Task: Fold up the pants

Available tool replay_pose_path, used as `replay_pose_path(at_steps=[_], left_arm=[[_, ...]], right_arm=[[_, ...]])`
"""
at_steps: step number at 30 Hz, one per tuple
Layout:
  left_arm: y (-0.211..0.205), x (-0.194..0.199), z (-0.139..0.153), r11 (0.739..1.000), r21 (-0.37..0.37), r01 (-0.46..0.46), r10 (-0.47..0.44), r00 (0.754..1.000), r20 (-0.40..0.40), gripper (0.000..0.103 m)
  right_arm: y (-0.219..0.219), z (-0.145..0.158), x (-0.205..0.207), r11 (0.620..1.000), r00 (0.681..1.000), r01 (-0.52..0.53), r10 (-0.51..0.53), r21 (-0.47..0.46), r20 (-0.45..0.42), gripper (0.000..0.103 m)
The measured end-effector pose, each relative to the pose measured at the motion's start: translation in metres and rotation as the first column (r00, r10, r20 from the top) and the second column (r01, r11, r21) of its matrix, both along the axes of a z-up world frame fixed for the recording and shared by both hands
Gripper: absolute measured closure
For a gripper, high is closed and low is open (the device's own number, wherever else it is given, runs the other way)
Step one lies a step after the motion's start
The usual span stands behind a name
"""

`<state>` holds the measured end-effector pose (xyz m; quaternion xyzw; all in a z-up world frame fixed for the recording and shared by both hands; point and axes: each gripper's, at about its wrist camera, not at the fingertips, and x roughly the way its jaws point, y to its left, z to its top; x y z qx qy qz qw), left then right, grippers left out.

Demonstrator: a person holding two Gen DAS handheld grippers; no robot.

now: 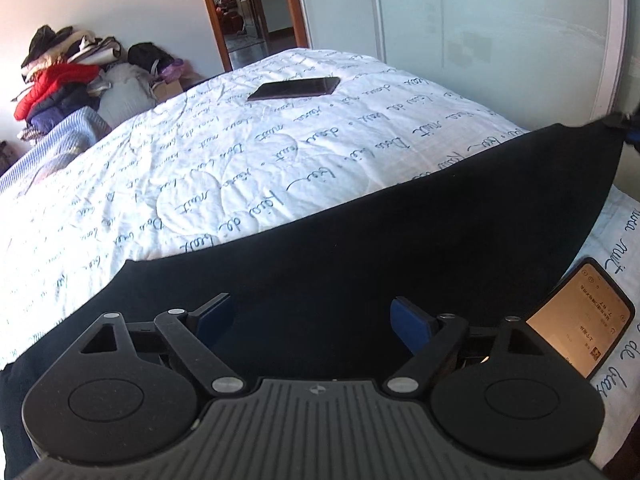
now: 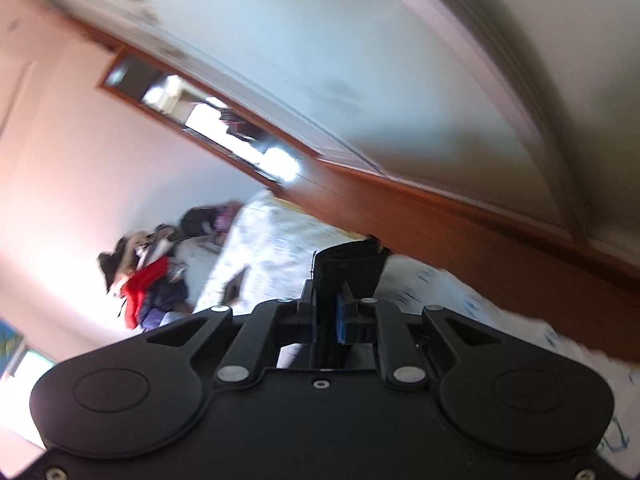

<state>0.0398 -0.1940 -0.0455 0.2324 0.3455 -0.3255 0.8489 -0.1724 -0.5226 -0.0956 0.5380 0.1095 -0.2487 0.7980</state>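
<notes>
Black pants lie across the white quilt with blue script, stretching from near me up to the right edge. My left gripper is open just above the near part of the pants, its blue pads apart. In the tilted, blurred right wrist view my right gripper is shut on a bunched end of the black pants and holds it lifted above the bed.
A dark phone lies on the far part of the quilt. A lit phone lies at the pants' right edge. A pile of clothes and bags stands left of the bed. A doorway and wardrobe are behind.
</notes>
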Motion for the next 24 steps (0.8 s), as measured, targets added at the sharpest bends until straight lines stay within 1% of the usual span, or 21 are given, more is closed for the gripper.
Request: replay_pose_path(at_steps=[1, 2, 4, 6, 8, 10, 12, 13, 14, 16, 17, 18, 19, 20, 21, 22, 23, 24], left_arm=[[0.003, 0.003, 0.000, 1.000, -0.004, -0.006, 0.006, 1.000, -0.009, 0.015], [0.006, 0.006, 0.001, 1.000, -0.007, -0.015, 0.015, 1.000, -0.014, 0.015], [0.011, 0.011, 0.003, 0.999, -0.008, -0.043, 0.043, 0.999, -0.006, 0.015], [0.017, 0.018, 0.006, 0.996, -0.008, -0.087, 0.087, 0.996, 0.004, 0.015], [0.025, 0.025, 0.008, 0.990, 0.003, -0.138, 0.138, 0.990, 0.017, 0.015], [0.033, 0.030, 0.009, 0.982, 0.019, -0.190, 0.189, 0.981, 0.052, 0.015], [0.041, 0.034, 0.008, 0.971, 0.039, -0.236, 0.233, 0.969, 0.080, 0.015], [0.048, 0.038, 0.009, 0.965, 0.039, -0.261, 0.257, 0.963, 0.082, 0.015], [0.056, 0.041, 0.009, 0.960, 0.032, -0.279, 0.276, 0.958, 0.073, 0.015], [0.071, 0.047, 0.011, 0.947, 0.011, -0.320, 0.320, 0.946, 0.046, 0.015], [0.080, 0.051, 0.013, 0.937, -0.002, -0.348, 0.348, 0.937, 0.031, 0.015], [0.088, 0.053, 0.014, 0.929, -0.014, -0.371, 0.371, 0.928, 0.020, 0.015], [0.096, 0.056, 0.015, 0.920, -0.022, -0.391, 0.391, 0.920, 0.012, 0.015], [0.102, 0.058, 0.015, 0.913, -0.026, -0.407, 0.407, 0.913, 0.007, 0.015], [0.108, 0.059, 0.015, 0.907, -0.025, -0.420, 0.420, 0.907, 0.004, 0.015], [0.113, 0.060, 0.014, 0.903, -0.021, -0.430, 0.430, 0.903, 0.003, 0.015], [0.118, 0.061, 0.014, 0.899, -0.013, -0.437, 0.437, 0.899, 0.004, 0.015], [0.121, 0.061, 0.013, 0.897, -0.008, -0.441, 0.441, 0.897, 0.008, 0.015]], right_arm=[[0.003, 0.001, -0.002, 1.000, 1.000, 0.006, -0.006, -0.009, -0.005, 0.092], [0.007, 0.005, 0.000, 0.999, 1.000, 0.004, -0.005, -0.036, -0.015, 0.092], [0.017, 0.021, 0.008, 0.993, 0.999, -0.020, 0.015, -0.118, -0.038, 0.092], [0.035, 0.042, 0.025, 0.970, 0.996, -0.078, 0.065, -0.229, -0.064, 0.092], [0.053, 0.060, 0.042, 0.936, 0.989, -0.147, 0.129, -0.320, -0.078, 0.092], [0.072, 0.074, 0.062, 0.896, 0.974, -0.227, 0.211, -0.381, -0.084, 0.092], [0.096, 0.081, 0.083, 0.849, 0.953, -0.301, 0.286, -0.434, -0.101, 0.092], [0.109, 0.082, 0.092, 0.825, 0.941, -0.333, 0.317, -0.457, -0.114, 0.092], [0.124, 0.082, 0.104, 0.792, 0.924, -0.377, 0.357, -0.480, -0.137, 0.092], [0.159, 0.073, 0.130, 0.715, 0.871, -0.484, 0.449, -0.505, -0.200, 0.092], [0.177, 0.065, 0.142, 0.672, 0.833, -0.546, 0.502, -0.501, -0.235, 0.092], [0.195, 0.057, 0.154, 0.619, 0.782, -0.614, 0.562, -0.489, -0.271, 0.092], [0.212, 0.045, 0.166, 0.568, 0.723, -0.681, 0.621, -0.462, -0.302, 0.092], [0.225, 0.032, 0.176, 0.532, 0.666, -0.738, 0.673, -0.415, -0.322, 0.092], [0.233, 0.021, 0.186, 0.506, 0.615, -0.783, 0.718, -0.361, -0.326, 0.092], [0.238, 0.011, 0.193, 0.493, 0.577, -0.813, 0.750, -0.310, -0.322, 0.092], [0.241, 0.004, 0.197, 0.487, 0.560, -0.827, 0.762, -0.281, -0.326, 0.092], [0.244, 0.000, 0.198, 0.482, 0.553, -0.832, 0.761, -0.274, -0.340, 0.092]])
